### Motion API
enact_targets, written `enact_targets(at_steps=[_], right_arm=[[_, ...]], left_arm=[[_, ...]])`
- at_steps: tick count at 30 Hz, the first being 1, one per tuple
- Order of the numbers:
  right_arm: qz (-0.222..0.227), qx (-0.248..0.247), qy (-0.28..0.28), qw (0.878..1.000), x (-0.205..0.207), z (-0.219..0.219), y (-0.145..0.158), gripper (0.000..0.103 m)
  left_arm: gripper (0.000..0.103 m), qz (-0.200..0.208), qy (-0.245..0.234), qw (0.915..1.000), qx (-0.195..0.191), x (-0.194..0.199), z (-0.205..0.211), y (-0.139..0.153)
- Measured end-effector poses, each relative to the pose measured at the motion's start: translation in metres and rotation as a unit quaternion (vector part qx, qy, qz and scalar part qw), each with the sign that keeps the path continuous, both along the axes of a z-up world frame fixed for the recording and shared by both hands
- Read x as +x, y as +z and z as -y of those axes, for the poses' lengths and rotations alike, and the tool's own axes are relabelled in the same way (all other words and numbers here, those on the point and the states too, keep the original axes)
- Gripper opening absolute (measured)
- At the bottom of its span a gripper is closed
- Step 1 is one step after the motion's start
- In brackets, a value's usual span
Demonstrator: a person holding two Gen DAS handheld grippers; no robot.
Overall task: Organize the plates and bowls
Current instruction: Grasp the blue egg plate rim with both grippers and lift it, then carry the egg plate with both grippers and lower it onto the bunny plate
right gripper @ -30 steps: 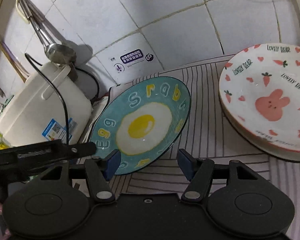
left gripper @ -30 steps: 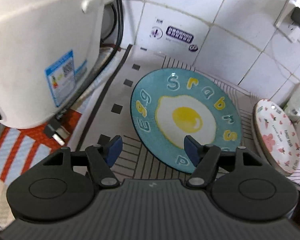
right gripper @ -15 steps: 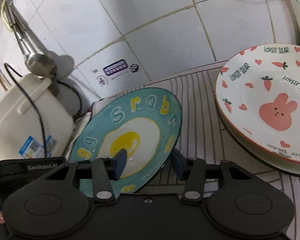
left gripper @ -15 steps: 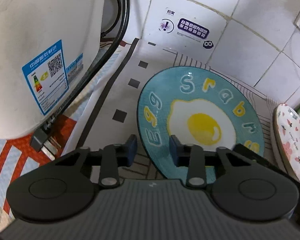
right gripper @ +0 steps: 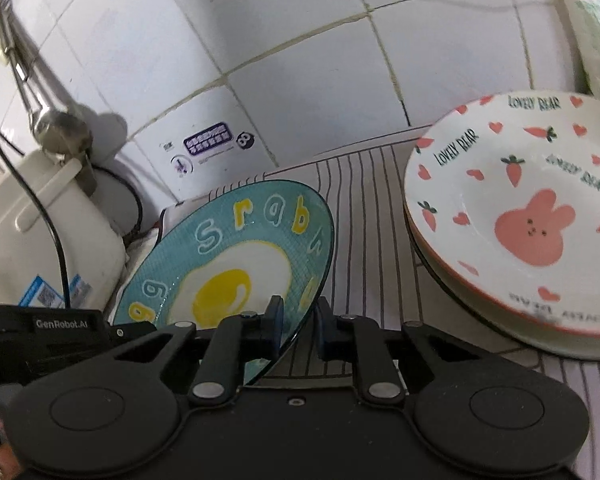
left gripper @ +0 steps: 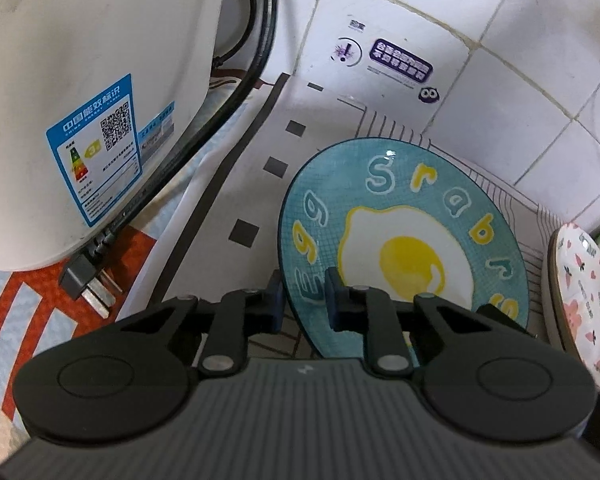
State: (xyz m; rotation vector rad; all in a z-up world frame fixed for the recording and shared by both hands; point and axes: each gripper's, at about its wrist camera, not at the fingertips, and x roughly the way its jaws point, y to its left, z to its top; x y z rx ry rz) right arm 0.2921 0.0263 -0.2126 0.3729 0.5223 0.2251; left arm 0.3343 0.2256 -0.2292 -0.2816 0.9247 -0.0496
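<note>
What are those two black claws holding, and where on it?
Both grip the round teal fried-egg plate by its near rim: the left gripper at its left edge, the right gripper at its right.

Glossy white square wall tiles with greyish grout fill the back – a purple-and-white sticker sits at one o'clock. At nine o'clock stands a cream plastic appliance. A white line-patterned mat covers the counter.

left: rice cooker and plug crowd | right: bunny bowl near | between: striped counter free
</note>
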Motion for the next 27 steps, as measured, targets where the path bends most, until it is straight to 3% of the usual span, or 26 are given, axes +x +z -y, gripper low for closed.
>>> enact_targets(at_steps=[10, 19, 27], right_arm=[[0.031, 0.006, 0.009, 0.999, -0.04, 0.015, 0.025, 0.02], [0.057, -0.002, 0.001, 0.998, -0.088, 0.042, 0.069, 0.021], [0.074, -0.008, -0.026, 0.997, -0.114, 0.084, 0.091, 0.022]], left_arm=[[0.019, 0.025, -0.045, 0.9984, 0.023, -0.041, 0.007, 0.042], [0.018, 0.046, -0.085, 0.9953, 0.007, -0.075, 0.025, 0.091], [0.019, 0.057, -0.127, 0.9903, -0.001, -0.084, 0.068, 0.118]])
